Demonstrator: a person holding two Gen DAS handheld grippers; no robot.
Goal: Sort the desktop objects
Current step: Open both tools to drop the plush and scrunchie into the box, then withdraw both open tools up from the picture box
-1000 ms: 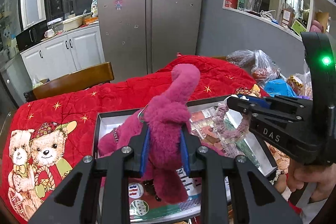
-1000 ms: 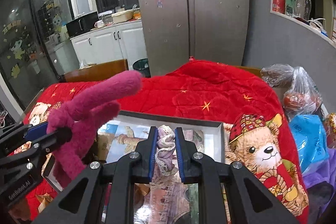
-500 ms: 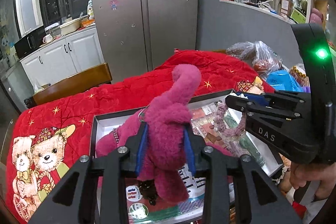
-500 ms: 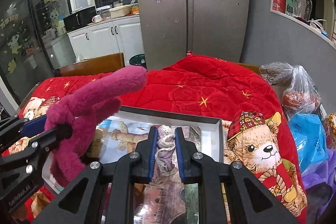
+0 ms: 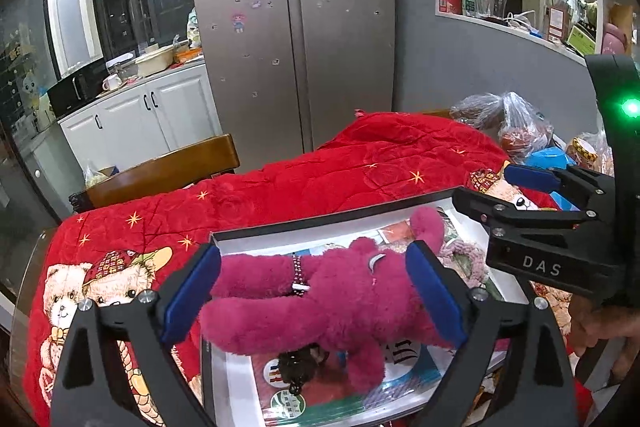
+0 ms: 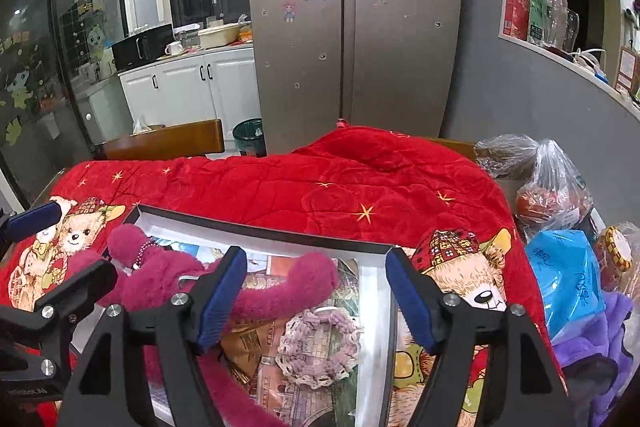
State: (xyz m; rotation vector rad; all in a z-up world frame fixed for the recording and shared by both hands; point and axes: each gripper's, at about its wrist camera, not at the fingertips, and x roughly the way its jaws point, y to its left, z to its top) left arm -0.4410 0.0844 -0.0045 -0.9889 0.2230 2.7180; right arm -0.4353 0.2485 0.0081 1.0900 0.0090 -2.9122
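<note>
Since the left gripper [image 5: 314,293] has just been opening, its jaws stand wide and the fuzzy magenta plush toy [image 5: 320,299] lies loose between them in the shallow black-rimmed box [image 5: 328,221], so it's the drop-off step. On the right wrist view, the right gripper [image 6: 316,293] has also just been opening, jaws apart above the pale pink crocheted ring [image 6: 316,347] lying in that box; next I'd guess both lift clear for another item.

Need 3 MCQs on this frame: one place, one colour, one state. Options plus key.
1. Where is the magenta plush toy?
A in the shallow black-rimmed box
B on the wooden chair
C on the shelf

2. Colour of the crocheted yarn ring?
A green
B pale pink
C black

3. State of the right gripper?
A shut on the ring
B open
C out of view

Key: 1 A, it lies inside the rim. 2 B, pinkish yarn. 3 B, blue pads stand wide apart, having just opened, ring lying free below.
</note>
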